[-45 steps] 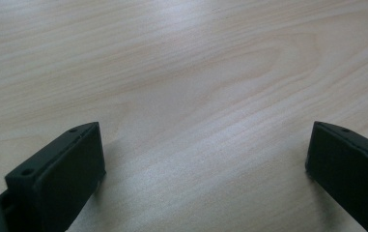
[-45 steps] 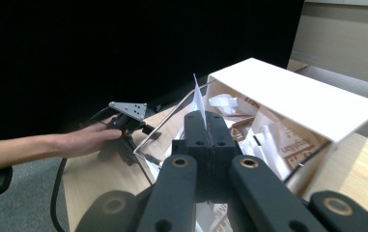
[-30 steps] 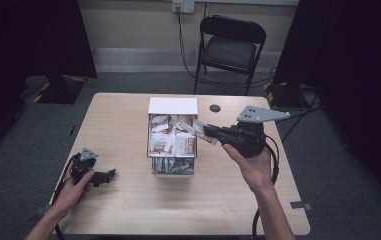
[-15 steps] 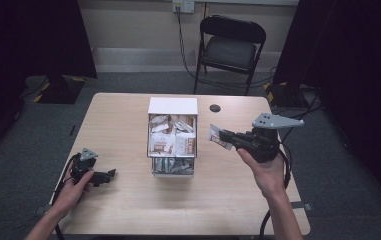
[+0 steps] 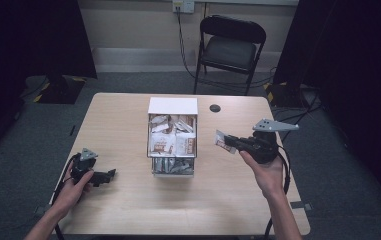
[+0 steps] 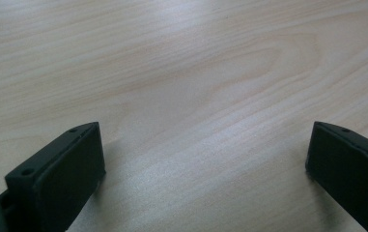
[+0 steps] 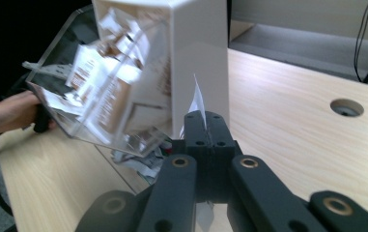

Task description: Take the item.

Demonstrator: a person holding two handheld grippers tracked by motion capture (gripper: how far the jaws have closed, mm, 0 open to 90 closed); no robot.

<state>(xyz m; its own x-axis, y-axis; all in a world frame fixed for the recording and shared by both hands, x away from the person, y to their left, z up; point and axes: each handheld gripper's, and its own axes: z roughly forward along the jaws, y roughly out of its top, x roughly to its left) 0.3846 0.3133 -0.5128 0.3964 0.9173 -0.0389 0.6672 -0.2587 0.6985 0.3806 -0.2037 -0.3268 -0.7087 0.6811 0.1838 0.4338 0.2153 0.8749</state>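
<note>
Across the wooden table [image 5: 128,210] the clear acrylic dispenser [image 5: 172,137], stuffed with sachets, stands at the centre, its long axis running away from the person; the right gripper [image 5: 226,142] hangs just to its right, jaws clamped flat on one sachet [image 5: 223,140] that sticks out toward the box; the left gripper [image 5: 109,174] rests on the tabletop well to the left, jaws spread wide around nothing, so the right hand is the nearer one.

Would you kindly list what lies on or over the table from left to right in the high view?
Left gripper → clear box of packets → packet held in the right gripper.
</note>
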